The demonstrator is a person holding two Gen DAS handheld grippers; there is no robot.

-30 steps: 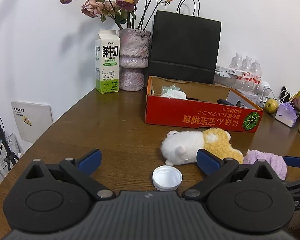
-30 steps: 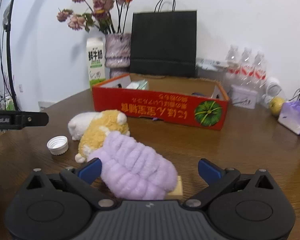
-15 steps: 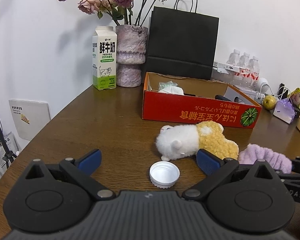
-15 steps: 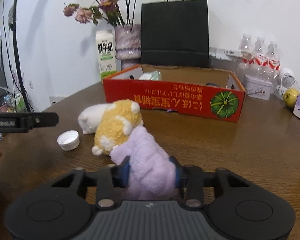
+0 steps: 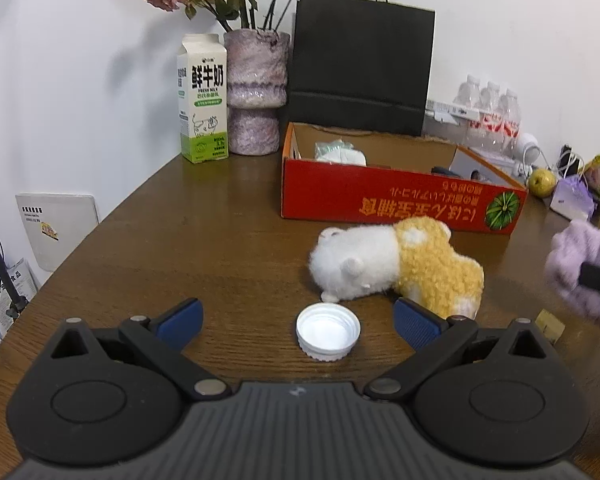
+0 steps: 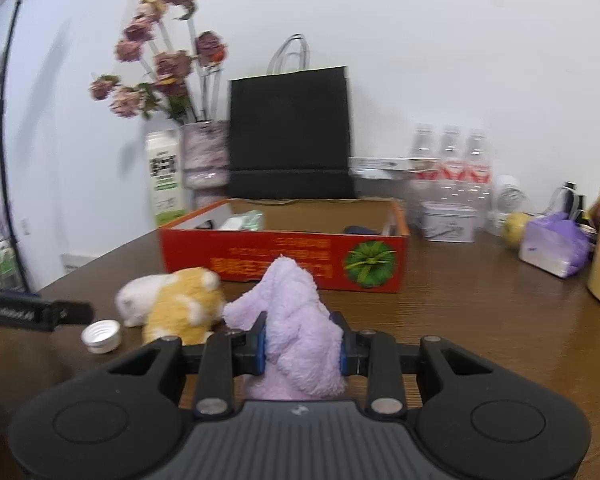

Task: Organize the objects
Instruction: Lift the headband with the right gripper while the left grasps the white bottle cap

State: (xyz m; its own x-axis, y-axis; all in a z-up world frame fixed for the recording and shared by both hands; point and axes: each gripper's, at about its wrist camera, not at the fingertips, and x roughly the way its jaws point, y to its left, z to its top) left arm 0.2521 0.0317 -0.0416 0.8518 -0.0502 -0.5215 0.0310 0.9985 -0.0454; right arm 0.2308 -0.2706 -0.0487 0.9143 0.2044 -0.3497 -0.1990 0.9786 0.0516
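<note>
Brown wooden table (image 5: 188, 240) against a white wall (image 5: 80, 60); its left edge curves away toward the milk carton (image 5: 202, 98) and vase (image 5: 255, 92) at the back. I see a red box (image 6: 284, 256) standing open-topped mid-table, a black bag (image 6: 290, 132) behind it, and bottles (image 6: 452, 156) to the right. My left gripper (image 5: 296, 316) has its jaws spread wide, with a white cap (image 5: 328, 336) lying on the table between them, untouched. My right gripper (image 6: 302, 346) is clamped on the purple cloth (image 6: 296, 320), lifted off the wood just in front of the box. A plush toy (image 5: 396, 270) lies between cap and box. Bare tabletop shows left of the toy and right of the box front.
</note>
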